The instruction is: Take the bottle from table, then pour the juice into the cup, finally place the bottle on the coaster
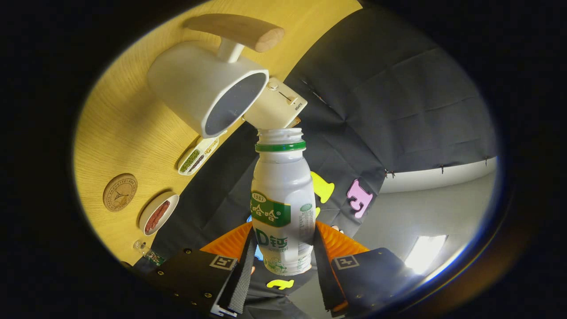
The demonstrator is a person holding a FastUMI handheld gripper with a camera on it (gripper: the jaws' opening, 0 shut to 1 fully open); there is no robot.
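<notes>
A white plastic bottle (pixel 283 199) with a green neck ring and green label sits between my two fingers, and my gripper (pixel 283 252) is shut on its lower body. The cap is off and the mouth is open. The whole view is rolled, so the bottle is tipped toward the white cup (pixel 208 86), which has a wooden handle. The bottle's mouth lies just beside the cup's rim, a little apart from it. A round cork coaster (pixel 120 192) lies on the yellow wooden table (pixel 128 128), well away from the cup and bottle.
A cream box (pixel 277 106) stands right behind the cup's rim. A narrow white tray (pixel 198 156) of green and dark beans and a small oval dish (pixel 158 213) of reddish grains lie near the table's edge. A small clear object (pixel 146 251) lies past the dish.
</notes>
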